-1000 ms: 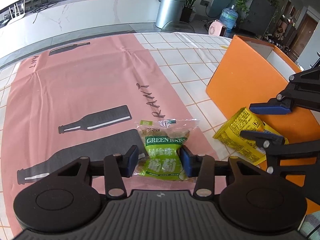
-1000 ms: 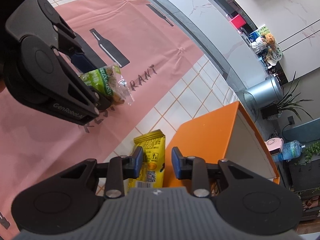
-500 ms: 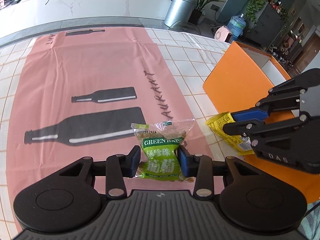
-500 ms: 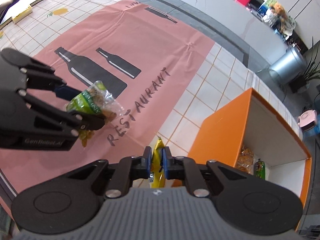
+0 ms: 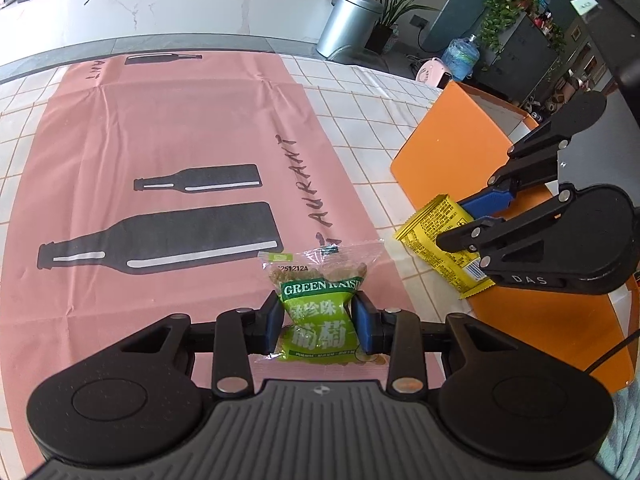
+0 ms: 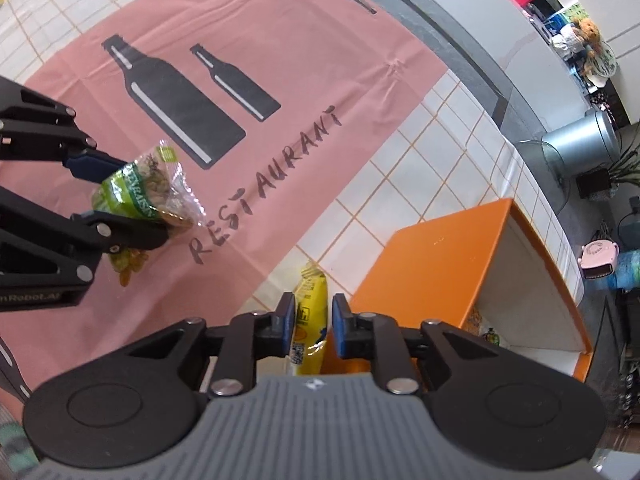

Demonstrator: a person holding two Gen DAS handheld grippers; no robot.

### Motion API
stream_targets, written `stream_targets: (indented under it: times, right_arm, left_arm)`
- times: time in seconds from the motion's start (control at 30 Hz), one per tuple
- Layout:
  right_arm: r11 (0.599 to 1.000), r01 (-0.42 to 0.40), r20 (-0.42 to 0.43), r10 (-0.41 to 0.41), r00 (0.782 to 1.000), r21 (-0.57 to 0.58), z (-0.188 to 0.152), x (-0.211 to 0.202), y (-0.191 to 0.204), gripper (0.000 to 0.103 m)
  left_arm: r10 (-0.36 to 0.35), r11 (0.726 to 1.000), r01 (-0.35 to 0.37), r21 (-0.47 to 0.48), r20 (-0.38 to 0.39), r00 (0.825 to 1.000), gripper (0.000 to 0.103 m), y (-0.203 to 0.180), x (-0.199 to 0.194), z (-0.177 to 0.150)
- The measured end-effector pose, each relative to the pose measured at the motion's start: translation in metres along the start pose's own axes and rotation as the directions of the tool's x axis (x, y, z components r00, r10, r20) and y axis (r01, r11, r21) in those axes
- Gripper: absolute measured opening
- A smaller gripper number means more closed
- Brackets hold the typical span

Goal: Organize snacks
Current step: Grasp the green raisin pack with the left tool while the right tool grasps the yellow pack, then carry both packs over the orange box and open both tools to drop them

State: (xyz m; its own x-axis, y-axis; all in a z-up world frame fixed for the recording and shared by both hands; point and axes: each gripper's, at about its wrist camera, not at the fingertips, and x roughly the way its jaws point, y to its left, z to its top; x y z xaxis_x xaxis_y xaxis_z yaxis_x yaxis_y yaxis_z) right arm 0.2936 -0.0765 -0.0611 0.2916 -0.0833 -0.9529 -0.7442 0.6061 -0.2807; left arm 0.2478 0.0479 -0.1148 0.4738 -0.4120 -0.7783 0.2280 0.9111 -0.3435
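The right gripper point(image 6: 313, 326) held the yellow snack packet point(image 6: 310, 320), fingers clamped on its sides, long axis running forward along them. The orange box point(image 6: 432, 264) stood just right of it, its open side facing right (some snacks already inside), so this arm was nearer. The left gripper point(image 5: 319, 322), fingers closed on the green raisin bag point(image 5: 320, 312), hung over the pink tabletop cloth point(image 5: 160, 132), farther away.

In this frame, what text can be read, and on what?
"GREEN RAISI…" and "251212A": green raisin bag in the left claw.
"RESTAURANT": pink mat.
"DAS": right claw body.
"nRobot.AI", cut off: left claw body.
Yellow packet in the right claw: print too small.
Chinese characters on the bag: not read.
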Motion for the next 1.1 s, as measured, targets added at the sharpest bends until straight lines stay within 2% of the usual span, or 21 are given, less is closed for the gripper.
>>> stream_targets:
  times: [0.2, 0.43, 0.57, 0.73, 0.9, 1.1]
  right_arm:
    - [0.999, -0.043, -0.067, 0.043, 0.997, 0.009, 0.005, 0.011, 0.0, 0.015]
    - [0.993, -0.065, -0.054, 0.071, 0.996, 0.101, 0.001, 0.009, -0.007, 0.007]
    - [0.983, -0.09, -0.011, 0.093, 0.996, 0.162, -0.004, 0.0, -0.013, 0.007]
    - [0.947, -0.153, 0.057, 0.143, 0.988, 0.283, -0.016, -0.013, -0.022, 0.006]
    - [0.896, -0.206, 0.147, 0.16, 0.976, 0.394, -0.038, -0.03, -0.029, 0.007]
    - [0.819, -0.263, 0.277, 0.133, 0.952, 0.51, -0.073, -0.054, -0.039, 0.007]
  left_arm:
    - [-0.002, 1.0, 0.003, 0.005, -0.011, 1.0, 0.04, 0.002, 0.003, -0.002]
    - [-0.012, 1.0, 0.012, -0.013, -0.015, 1.0, 0.041, 0.005, 0.008, -0.001]
    - [-0.013, 1.0, 0.013, -0.012, -0.016, 1.0, 0.043, 0.005, 0.01, -0.002]
    - [0.0, 1.0, 0.0, 0.008, -0.013, 1.0, 0.043, 0.002, 0.01, -0.003]
    - [0.017, 1.0, -0.017, 0.007, -0.006, 1.0, 0.038, 0.0, 0.009, -0.004]
    - [0.023, 1.0, -0.023, 0.001, 0.001, 1.0, 0.034, -0.008, -0.001, -0.003]
